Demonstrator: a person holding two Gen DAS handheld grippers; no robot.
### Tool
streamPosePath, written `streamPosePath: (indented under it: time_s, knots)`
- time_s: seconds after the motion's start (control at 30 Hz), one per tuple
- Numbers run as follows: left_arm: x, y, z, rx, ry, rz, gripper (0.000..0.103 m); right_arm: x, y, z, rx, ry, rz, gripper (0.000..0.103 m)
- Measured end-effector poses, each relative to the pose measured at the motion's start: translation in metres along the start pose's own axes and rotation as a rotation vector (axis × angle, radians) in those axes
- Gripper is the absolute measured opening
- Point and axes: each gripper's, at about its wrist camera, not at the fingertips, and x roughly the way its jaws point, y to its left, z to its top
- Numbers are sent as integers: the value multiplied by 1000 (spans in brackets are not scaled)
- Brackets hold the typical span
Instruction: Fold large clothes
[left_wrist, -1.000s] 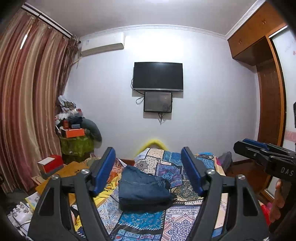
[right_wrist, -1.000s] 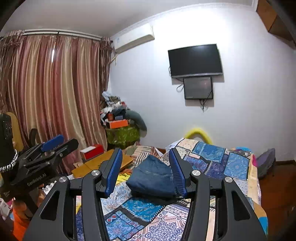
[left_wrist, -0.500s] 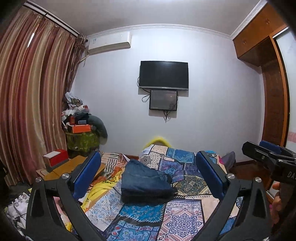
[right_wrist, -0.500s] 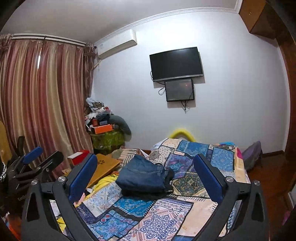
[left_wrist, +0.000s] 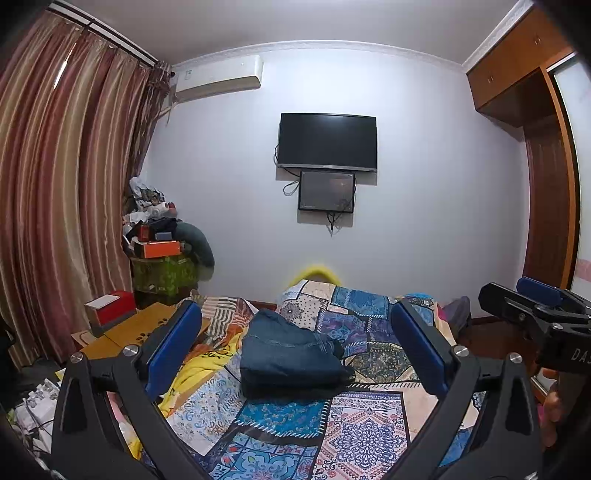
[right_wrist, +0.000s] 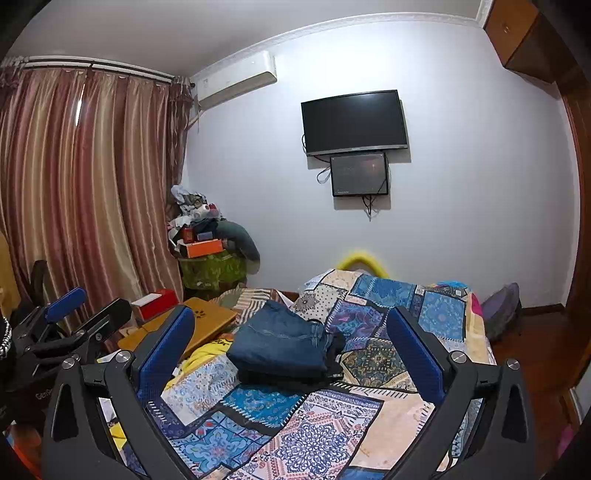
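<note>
Jeans: folded blue denim (left_wrist: 288, 347) lies as a compact stack on the bed, toward its left edge and about midway along; a dark garment (right_wrist: 295, 380) shows underneath it.
Bed: covered by a patchwork quilt (left_wrist: 369, 435) in blue, cream and purple.
Left gripper: (left_wrist: 295, 354) held above the near end of the bed, jaws spread wide, nothing between them, clear of the jeans.
Right gripper: (right_wrist: 291, 354) likewise raised over the quilt, jaws wide apart and empty.
Left of the bed: low wooden table (right_wrist: 199, 325) carrying a red box (left_wrist: 110, 310).
Far wall: television (left_wrist: 327, 142), air conditioner (left_wrist: 218, 77).
Window side: striped curtains (left_wrist: 55, 184).
</note>
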Motion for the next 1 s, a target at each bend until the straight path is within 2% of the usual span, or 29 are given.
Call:
streamPosePath:
  time_s: [1.0]
  knots:
    - [2,-5,-2,13,30,-20,103,0,4,2,-15,35,-21,103]
